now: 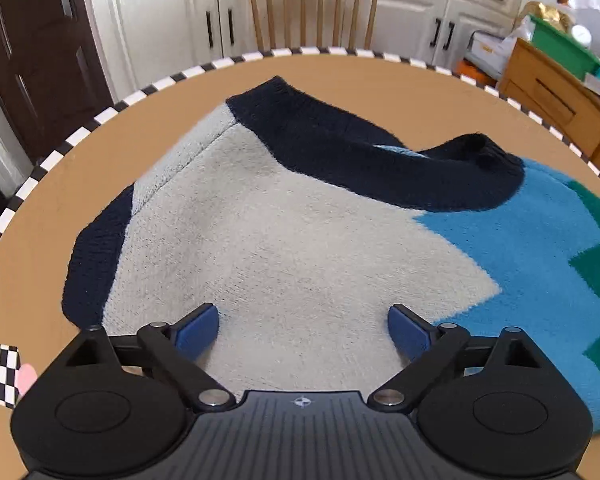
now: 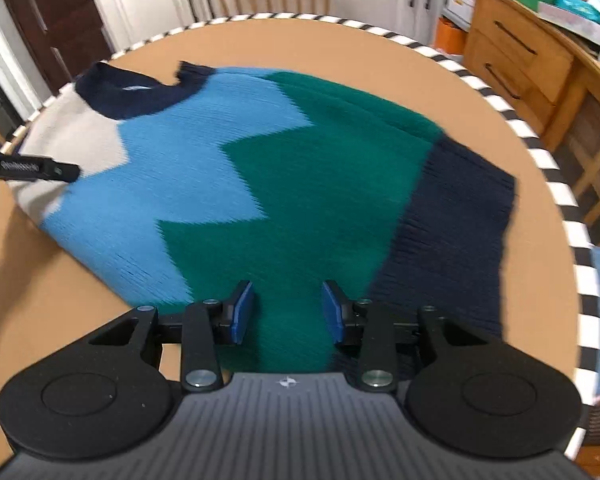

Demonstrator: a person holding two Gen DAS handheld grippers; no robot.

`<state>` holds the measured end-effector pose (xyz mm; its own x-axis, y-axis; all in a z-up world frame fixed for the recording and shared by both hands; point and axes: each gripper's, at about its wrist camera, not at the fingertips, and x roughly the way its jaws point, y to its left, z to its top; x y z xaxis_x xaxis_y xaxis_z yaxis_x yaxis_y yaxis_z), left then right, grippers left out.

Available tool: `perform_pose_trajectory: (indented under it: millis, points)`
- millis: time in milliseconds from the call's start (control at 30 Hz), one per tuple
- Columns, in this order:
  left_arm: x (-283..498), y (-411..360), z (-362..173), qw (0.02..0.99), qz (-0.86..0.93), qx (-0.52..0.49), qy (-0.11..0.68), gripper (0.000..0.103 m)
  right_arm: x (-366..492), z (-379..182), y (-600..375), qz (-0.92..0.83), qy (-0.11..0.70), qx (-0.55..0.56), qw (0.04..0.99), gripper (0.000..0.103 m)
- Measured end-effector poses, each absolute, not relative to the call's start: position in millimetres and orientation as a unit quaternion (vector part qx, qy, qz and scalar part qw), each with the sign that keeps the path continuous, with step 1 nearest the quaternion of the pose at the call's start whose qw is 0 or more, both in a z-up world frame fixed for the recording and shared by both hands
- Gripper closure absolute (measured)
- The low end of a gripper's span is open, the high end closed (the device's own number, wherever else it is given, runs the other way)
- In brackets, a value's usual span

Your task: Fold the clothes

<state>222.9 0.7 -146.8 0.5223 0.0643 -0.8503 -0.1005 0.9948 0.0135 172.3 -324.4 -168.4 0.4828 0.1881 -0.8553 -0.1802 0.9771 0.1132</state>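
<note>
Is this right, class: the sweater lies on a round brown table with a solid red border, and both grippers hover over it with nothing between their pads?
Not quite. The table has a black-and-white checked border, not solid red; both wrist views show it. The rest stands: the sweater lies on it, and the left gripper and right gripper hold nothing.

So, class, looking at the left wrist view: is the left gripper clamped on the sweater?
No: the left gripper stands wide open above the sweater, its blue pads apart with nothing pinched between them.
</note>
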Motion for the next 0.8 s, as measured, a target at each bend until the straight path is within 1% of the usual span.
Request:
perform_pose_trajectory:
  millis: [100, 133, 200, 267, 300, 333, 367, 433, 500, 600, 700, 767, 800]
  points:
    - [225.3, -4.1, -144.1, 0.868, 0.055, -0.005, 0.494, 0.009, 169.3, -168.8, -338.9, 0.090, 0.501, 0.018, 0.860, 0.065]
    - [226.0, -4.3, -142.4, 0.865, 0.059, -0.007, 0.499, 0.010, 169.1, -168.4, -342.3, 0.083, 0.503, 0.022, 0.860, 0.066]
    - [225.9, -5.4, -136.8, 0.856, 0.062, -0.014, 0.513, 0.017, 170.0, -167.6, -343.0, 0.078, 0.506, 0.030, 0.858, 0.067]
    - [222.3, -11.0, -129.5, 0.849, 0.065, -0.009, 0.525, 0.017, 171.1, -166.0, -343.3, 0.072, 0.509, 0.038, 0.857, 0.065]
    - [220.1, -14.3, -125.7, 0.845, 0.067, -0.005, 0.530, 0.017, 171.9, -163.9, -343.9, 0.067, 0.509, 0.046, 0.857, 0.062]
    - [216.7, -17.2, -121.7, 0.842, 0.067, -0.004, 0.536, 0.017, 172.2, -160.9, -345.2, 0.059, 0.507, 0.052, 0.858, 0.053]
    - [212.7, -19.3, -118.4, 0.838, 0.066, -0.010, 0.541, 0.017, 172.1, -158.0, -347.6, 0.049, 0.502, 0.053, 0.862, 0.048]
    - [204.9, -22.5, -113.6, 0.831, 0.064, -0.027, 0.551, 0.016, 170.8, -150.4, -354.3, 0.014, 0.482, 0.048, 0.875, 0.033]
    - [194.3, -25.4, -110.4, 0.822, 0.063, -0.055, 0.564, 0.015, 174.8, -146.4, -364.6, -0.022, 0.470, 0.040, 0.882, 0.027]
    - [174.3, -31.2, -108.9, 0.805, 0.056, -0.106, 0.581, 0.012, 184.8, -144.3, -388.2, -0.051, 0.464, 0.071, 0.881, 0.024]
    - [160.2, -31.3, -122.6, 0.776, 0.053, -0.172, 0.605, 0.012, 198.8, -150.3, -413.3, -0.063, 0.469, 0.137, 0.870, 0.024]
    - [157.5, -30.5, -134.6, 0.756, 0.062, -0.204, 0.619, 0.016, 209.9, -159.2, -423.6, -0.058, 0.478, 0.176, 0.859, 0.024]
    - [157.1, -32.3, -134.4, 0.759, 0.064, -0.206, 0.614, 0.018, 215.1, -163.8, -426.7, -0.055, 0.483, 0.190, 0.853, 0.028]
